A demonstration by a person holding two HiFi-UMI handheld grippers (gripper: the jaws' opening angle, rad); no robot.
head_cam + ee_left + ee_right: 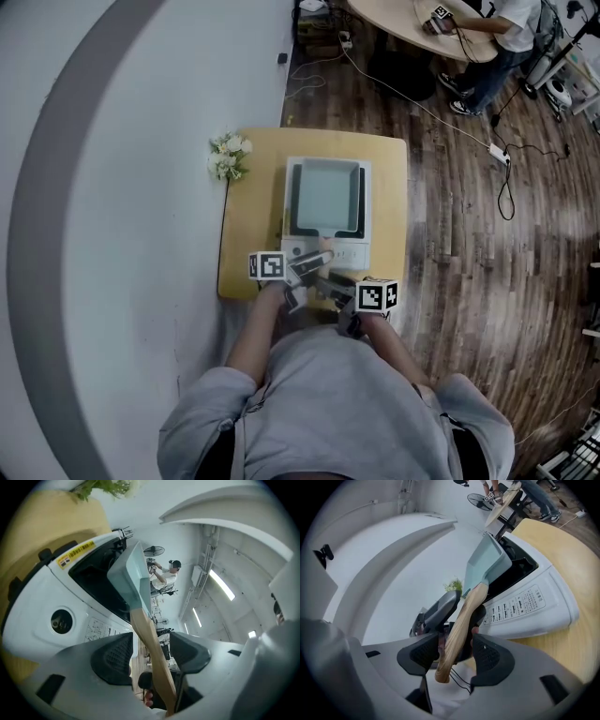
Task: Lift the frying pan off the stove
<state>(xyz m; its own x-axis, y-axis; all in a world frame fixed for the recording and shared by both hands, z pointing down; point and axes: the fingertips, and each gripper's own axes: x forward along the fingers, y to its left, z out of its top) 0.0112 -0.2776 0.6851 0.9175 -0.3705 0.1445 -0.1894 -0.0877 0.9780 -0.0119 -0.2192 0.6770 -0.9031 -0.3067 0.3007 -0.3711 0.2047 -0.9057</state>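
A square pale-green frying pan sits on a white stove on a small wooden table. Its wooden handle points toward me and is mostly hidden by the grippers in the head view. My left gripper stands open around the handle, with a gap on each side. Lower on the same handle, my right gripper is also open, its pads clear of the wood. The pan rests flat on the stove.
A small bunch of white flowers stands at the table's left edge by the white wall. Cables run over the wooden floor to the right. A person sits at a round table far behind.
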